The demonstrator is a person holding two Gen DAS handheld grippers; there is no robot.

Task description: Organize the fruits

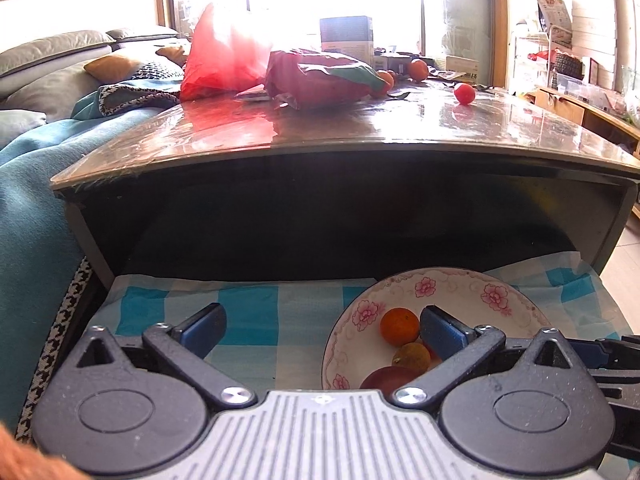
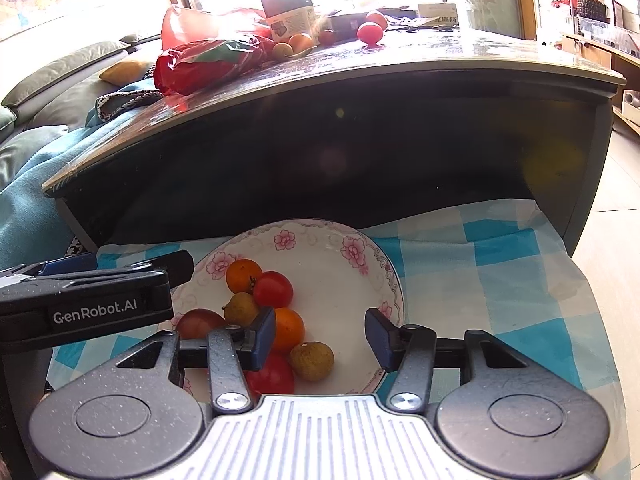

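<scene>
A white floral plate [image 2: 340, 272] rests on a blue checked cloth [image 2: 500, 280] below the table edge; it also shows in the left wrist view [image 1: 460, 292]. It holds several fruits: oranges [image 2: 243, 275], red tomatoes [image 2: 273, 289] and yellow-green fruits [image 2: 312, 360]. My right gripper [image 2: 320, 340] is open and empty, low over the plate's near side. My left gripper [image 1: 322, 330] is open and empty, its right finger [image 1: 440, 334] over the plate beside an orange [image 1: 399, 326]. More fruit lies on the table: a red one [image 1: 464, 93] and an orange one [image 1: 418, 69].
The glossy table top [image 1: 360, 128] carries red plastic bags [image 1: 224, 56], a box [image 1: 346, 38] and clutter at the back. A sofa with a teal blanket [image 1: 32, 200] is at the left. A tiled floor [image 2: 616, 220] and shelves are at the right.
</scene>
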